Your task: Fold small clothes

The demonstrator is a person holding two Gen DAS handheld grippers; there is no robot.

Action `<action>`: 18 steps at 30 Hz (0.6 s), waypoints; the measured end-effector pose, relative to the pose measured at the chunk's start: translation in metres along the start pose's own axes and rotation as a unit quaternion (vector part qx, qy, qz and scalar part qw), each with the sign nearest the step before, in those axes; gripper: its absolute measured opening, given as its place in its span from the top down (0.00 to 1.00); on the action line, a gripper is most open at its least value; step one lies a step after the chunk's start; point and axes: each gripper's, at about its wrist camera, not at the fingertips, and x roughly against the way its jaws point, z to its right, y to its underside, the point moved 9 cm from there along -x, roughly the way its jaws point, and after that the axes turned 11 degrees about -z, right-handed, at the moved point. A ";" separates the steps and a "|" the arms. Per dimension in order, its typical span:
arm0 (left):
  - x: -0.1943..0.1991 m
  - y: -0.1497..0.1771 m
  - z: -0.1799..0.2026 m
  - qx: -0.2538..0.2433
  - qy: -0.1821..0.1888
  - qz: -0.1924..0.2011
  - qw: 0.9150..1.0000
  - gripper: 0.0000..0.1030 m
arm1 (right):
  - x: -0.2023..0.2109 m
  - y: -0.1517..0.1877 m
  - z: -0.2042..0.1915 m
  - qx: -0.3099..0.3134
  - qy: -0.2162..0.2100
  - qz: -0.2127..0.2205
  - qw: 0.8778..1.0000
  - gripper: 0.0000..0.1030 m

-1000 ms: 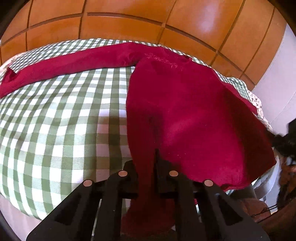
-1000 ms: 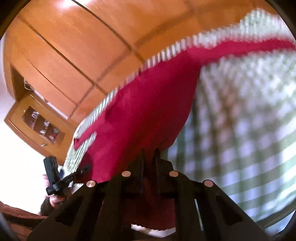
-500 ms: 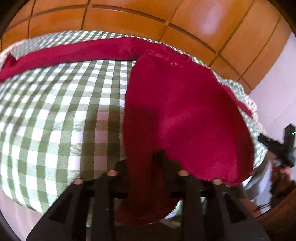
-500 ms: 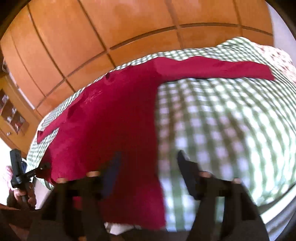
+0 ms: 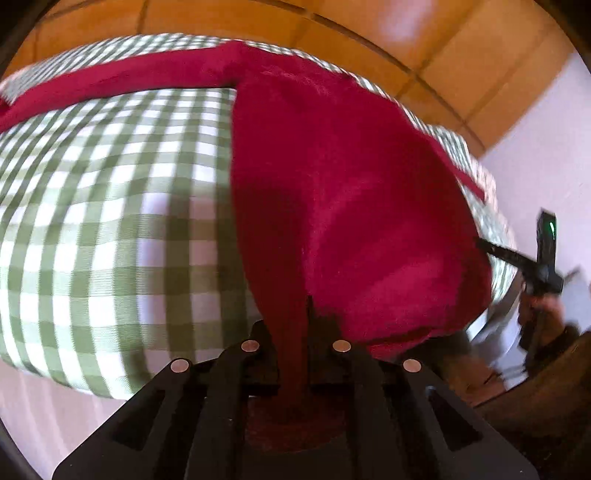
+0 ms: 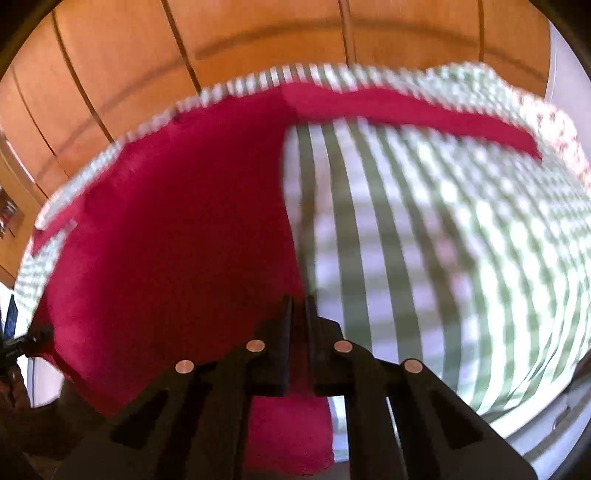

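Note:
A dark red long-sleeved garment (image 5: pixel 332 184) lies spread on a green-and-white checked cloth (image 5: pixel 110 203), one sleeve stretched far left. My left gripper (image 5: pixel 301 317) is closing with its jaws pinching a fold of the bottom hem; fabric hangs below the fingers. In the right wrist view the same garment (image 6: pixel 184 221) fills the left half, its other sleeve running right. My right gripper (image 6: pixel 300 314) is closing too, its jaws nearly together on the hem's right corner. Each hand-held gripper shows at the edge of the other view, the right gripper (image 5: pixel 543 266) and the left gripper (image 6: pixel 14 347).
Wooden wall panels (image 5: pixel 369 29) rise behind the bed-like surface. The checked cloth (image 6: pixel 424 240) drops off at its near edge just under both grippers. A pale wall (image 5: pixel 535 166) stands at the right, and a flowered fabric (image 6: pixel 554 122) lies at the far right corner.
Both grippers spread their jaws half a second ago and have come together again on the hem. The right gripper has tipped down and sunk closer to the cloth.

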 end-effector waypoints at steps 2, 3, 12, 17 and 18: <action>0.006 -0.004 0.003 -0.011 -0.002 0.006 1.000 0.85 | 0.011 -0.010 -0.002 -0.007 0.017 0.021 1.000 0.65; 0.012 -0.006 0.003 -0.013 0.001 0.013 1.000 0.67 | 0.018 -0.019 -0.006 -0.016 0.018 0.042 0.999 0.37; 0.083 -0.065 -0.066 0.122 0.013 0.176 0.977 0.18 | 0.021 -0.111 -0.048 -0.028 0.004 0.128 0.991 0.19; 0.082 -0.082 -0.135 0.254 0.018 0.200 0.946 0.18 | -0.016 -0.145 -0.064 0.020 0.076 0.156 0.985 0.10; 0.082 -0.085 -0.143 0.261 0.012 0.203 0.944 0.18 | -0.024 -0.147 -0.059 0.026 0.098 0.156 0.983 0.09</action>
